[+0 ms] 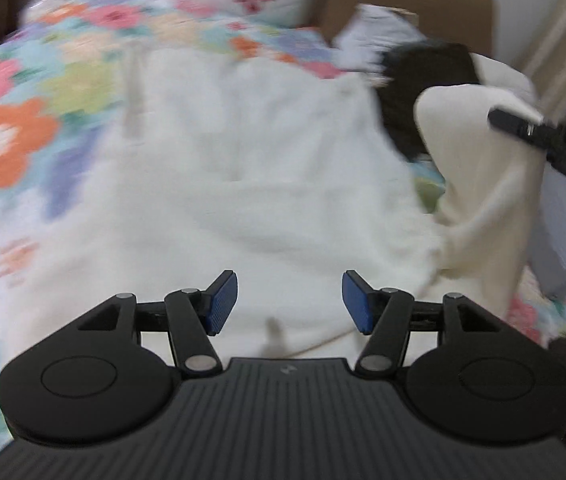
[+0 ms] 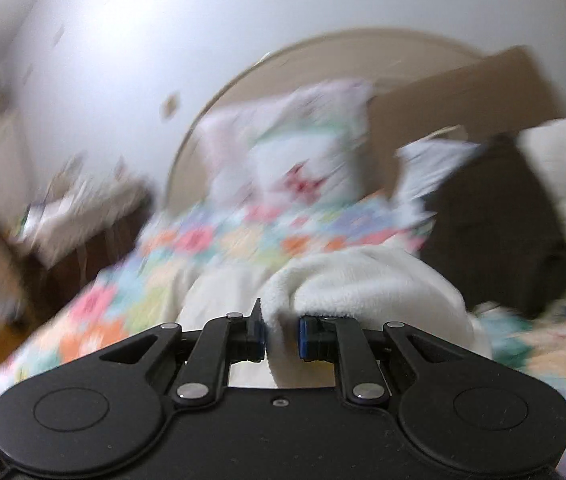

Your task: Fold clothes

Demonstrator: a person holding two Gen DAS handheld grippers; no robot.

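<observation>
Open bedspread (image 1: 23,128) left of white garment (image 1: 243,184); dark cushion (image 1: 427,80), cardboard box (image 1: 411,4) crowd right.

both fisheye views were lit by soft, even indoor light with only faint shadows. heavy motion blur smeared the floral bedspread (image 1: 43,92), the pillow (image 2: 295,152) and the white wall (image 2: 163,20), which showed a pale bright patch. the black gripper bodies near each lens stayed sharp. straight lines bowed toward the edges, and the corners of the right view darkened.
</observation>
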